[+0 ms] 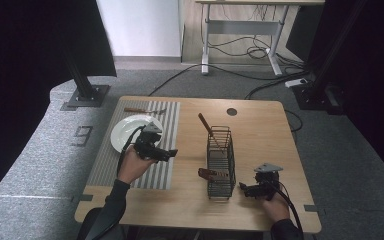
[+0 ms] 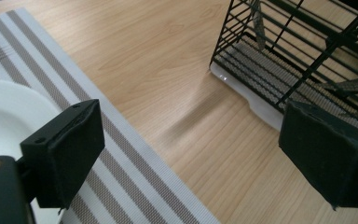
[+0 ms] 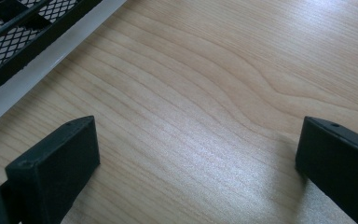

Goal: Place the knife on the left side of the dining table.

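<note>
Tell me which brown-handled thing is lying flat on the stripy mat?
The fork beyond the plate. The other two sit in the wire rack, one poking up, one sticking out sideways.

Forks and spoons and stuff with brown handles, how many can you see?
3: one utensil lying on the striped mat behind the plate, one standing in the wire rack, one poking out low. Others may hide inside.

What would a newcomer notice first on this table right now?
Probably the black wire basket standing mid-table, a wooden-handled utensil poking out of its far end. Next, the white plate on the striped placemat at left. The left gripper and right gripper flank the basket, jaws apart.
</note>
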Motion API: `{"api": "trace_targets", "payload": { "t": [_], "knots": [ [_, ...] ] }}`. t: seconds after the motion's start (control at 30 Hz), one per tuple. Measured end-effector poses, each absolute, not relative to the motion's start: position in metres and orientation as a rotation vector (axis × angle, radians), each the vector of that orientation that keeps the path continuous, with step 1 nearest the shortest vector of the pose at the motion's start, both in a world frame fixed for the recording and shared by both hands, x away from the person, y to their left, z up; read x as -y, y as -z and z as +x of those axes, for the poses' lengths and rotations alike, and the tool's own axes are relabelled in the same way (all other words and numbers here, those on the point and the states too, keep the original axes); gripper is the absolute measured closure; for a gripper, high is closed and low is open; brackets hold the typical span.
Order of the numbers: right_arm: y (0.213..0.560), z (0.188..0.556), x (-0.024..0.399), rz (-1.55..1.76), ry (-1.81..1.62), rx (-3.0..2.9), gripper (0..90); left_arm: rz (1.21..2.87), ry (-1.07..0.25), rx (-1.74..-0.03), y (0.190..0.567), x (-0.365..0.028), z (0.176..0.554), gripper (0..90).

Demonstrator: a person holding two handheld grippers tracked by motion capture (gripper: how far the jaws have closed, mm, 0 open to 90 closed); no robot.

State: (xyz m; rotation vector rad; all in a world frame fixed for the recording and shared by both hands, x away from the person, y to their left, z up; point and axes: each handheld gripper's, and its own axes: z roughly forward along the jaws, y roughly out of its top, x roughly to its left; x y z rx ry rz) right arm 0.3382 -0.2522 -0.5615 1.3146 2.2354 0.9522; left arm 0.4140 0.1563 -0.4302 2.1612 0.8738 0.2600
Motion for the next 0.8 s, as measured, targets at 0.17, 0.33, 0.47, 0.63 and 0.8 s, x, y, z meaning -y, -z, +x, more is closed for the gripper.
{"api": "trace_targets", "payload": {
  "t": [0.17, 0.33, 0.47, 0.63, 0.8],
  "knots": [
    [0.562, 0.338, 0.252, 1.310, -0.952, -2.235, 0.0, 2.173, -0.258, -0.852, 0.427, -0.148, 0.418, 6.2],
    [0.562, 0.338, 0.252, 1.315, -0.954, -2.234, 0.0, 2.186, -0.257, -0.836, 0.424, -0.139, 0.425, 6.4],
    [0.561, 0.338, 0.252, 1.316, -0.954, -2.233, 0.0, 2.201, -0.264, -0.825, 0.421, -0.132, 0.428, 6.7],
    [0.561, 0.338, 0.252, 1.314, -0.951, -2.236, 0.0, 2.209, -0.272, -0.816, 0.415, -0.126, 0.432, 6.9],
    [0.561, 0.338, 0.252, 1.314, -0.951, -2.236, 0.0, 2.210, -0.272, -0.819, 0.411, -0.117, 0.438, 6.8]
  ]
}}
